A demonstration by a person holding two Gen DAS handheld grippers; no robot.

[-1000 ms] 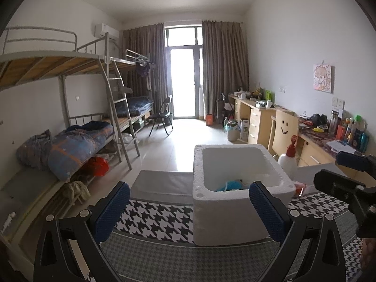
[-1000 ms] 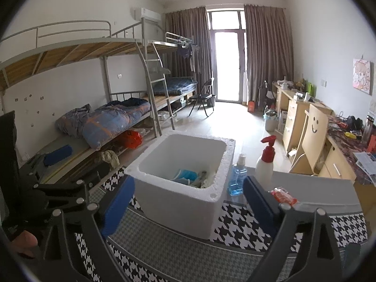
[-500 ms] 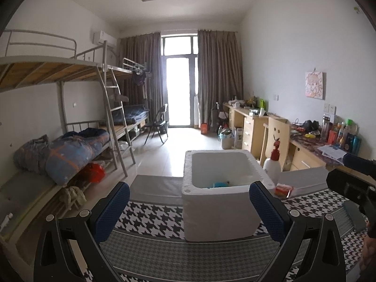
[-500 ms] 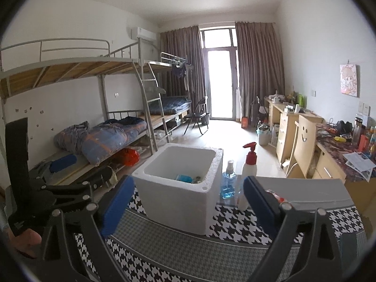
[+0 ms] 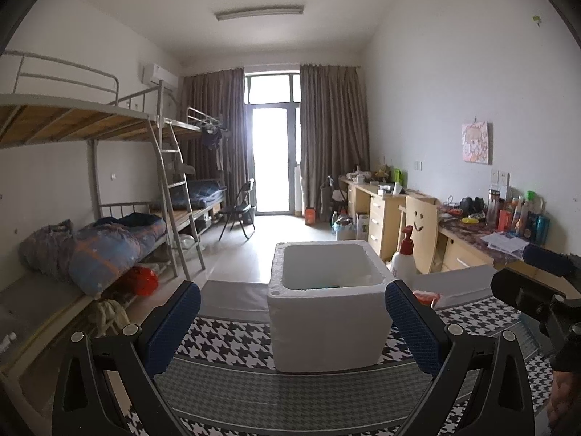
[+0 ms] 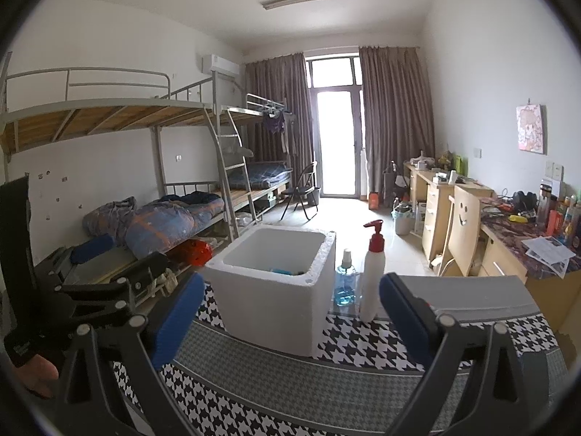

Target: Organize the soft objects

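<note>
The white square foam box (image 5: 328, 312) sits lower and smaller at centre frame than a second ago: both cameras have lifted and drawn back from the houndstooth-covered counter (image 5: 232, 341). The left gripper (image 5: 290, 330) and right gripper (image 6: 288, 321) are spread wide and empty. The soft objects, probably the blue scraps (image 6: 281, 271) just visible over the rim, lie inside the box, so the sorting looks finished.

Black ribbed frames with silver screws; blue textured fingers (image 5: 174, 327); seemingly bare skin at frame edges.
</note>
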